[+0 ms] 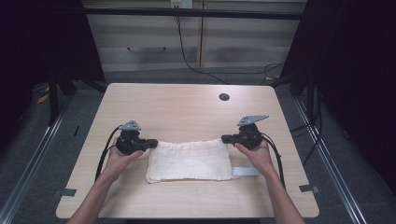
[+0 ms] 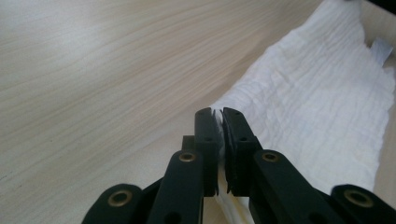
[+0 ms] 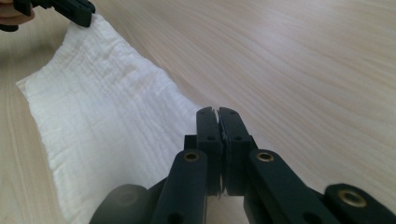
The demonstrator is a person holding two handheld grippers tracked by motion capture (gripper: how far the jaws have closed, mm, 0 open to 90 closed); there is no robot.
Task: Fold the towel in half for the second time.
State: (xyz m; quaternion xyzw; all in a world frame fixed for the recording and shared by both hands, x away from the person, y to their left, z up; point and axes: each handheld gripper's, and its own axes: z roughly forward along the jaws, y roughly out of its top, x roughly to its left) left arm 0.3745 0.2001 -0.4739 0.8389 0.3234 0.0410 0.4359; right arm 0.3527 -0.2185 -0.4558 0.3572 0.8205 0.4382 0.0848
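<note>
A white folded cloth [image 1: 189,160] lies on the wooden table [image 1: 187,107] between my hands. My left gripper [image 1: 153,143] is shut on the cloth's far left corner; in the left gripper view the white fabric [image 2: 317,93] is pinched between the black jaws of that gripper [image 2: 218,114]. My right gripper [image 1: 225,138] is shut on the far right corner. In the right gripper view the cloth [image 3: 102,126] stretches away from its closed jaws [image 3: 218,112] to the left gripper [image 3: 70,11] at the top left. The far edge of the cloth is raised slightly.
A white label strip [image 1: 245,171] pokes out at the cloth's near right corner. A round cable hole [image 1: 224,97] sits in the table's far right part. Cabinets [image 1: 196,42] stand beyond the table, and dark frames flank it.
</note>
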